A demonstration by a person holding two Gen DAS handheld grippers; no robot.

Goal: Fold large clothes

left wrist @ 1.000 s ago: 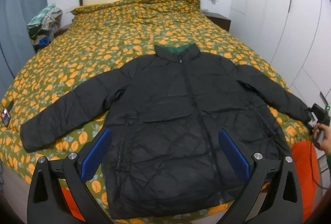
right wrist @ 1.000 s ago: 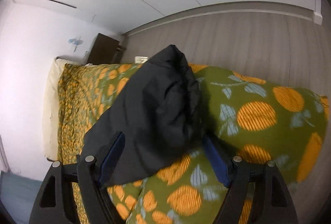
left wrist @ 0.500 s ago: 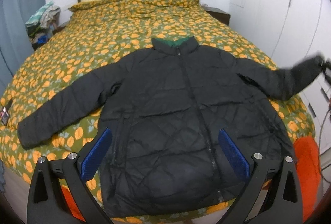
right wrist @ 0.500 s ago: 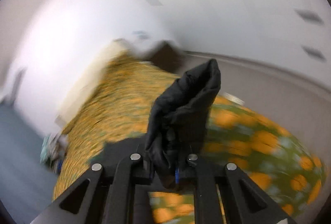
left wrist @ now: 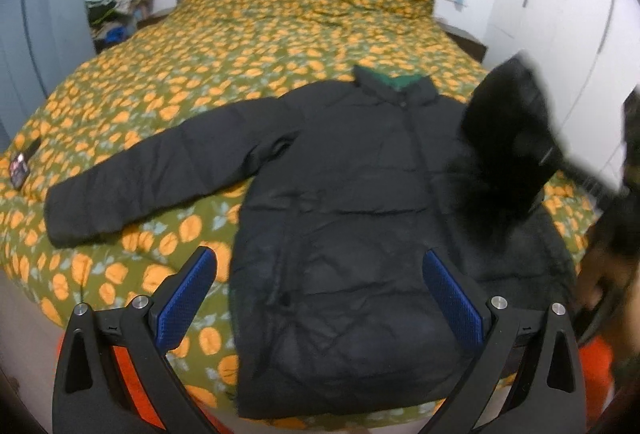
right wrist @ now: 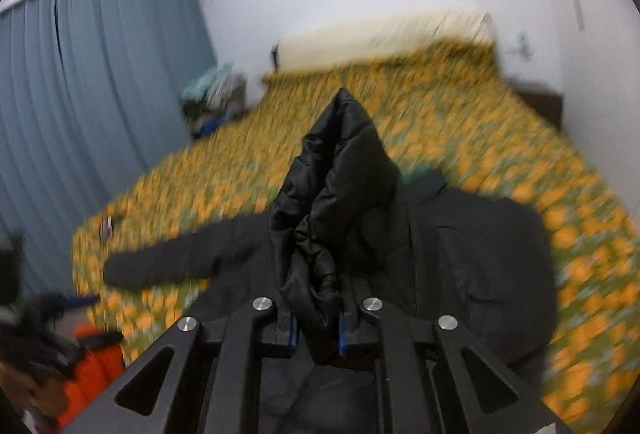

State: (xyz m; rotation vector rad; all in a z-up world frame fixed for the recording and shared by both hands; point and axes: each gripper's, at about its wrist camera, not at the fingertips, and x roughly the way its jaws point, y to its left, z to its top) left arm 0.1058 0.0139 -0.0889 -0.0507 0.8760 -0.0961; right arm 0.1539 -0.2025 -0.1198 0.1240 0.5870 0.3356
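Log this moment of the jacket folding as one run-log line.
step: fold sleeve across jacket | right gripper: shut on sleeve, raised above jacket | left gripper: open, empty, above hem | other sleeve: flat on bed

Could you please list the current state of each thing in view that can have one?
Black jacket: spread flat on the bed, front up, closed.
Right sleeve: lifted, pinched in the right tool.
Left sleeve: stretched out flat.
Left tool: open, empty.
Bedspread: laid over the bed.
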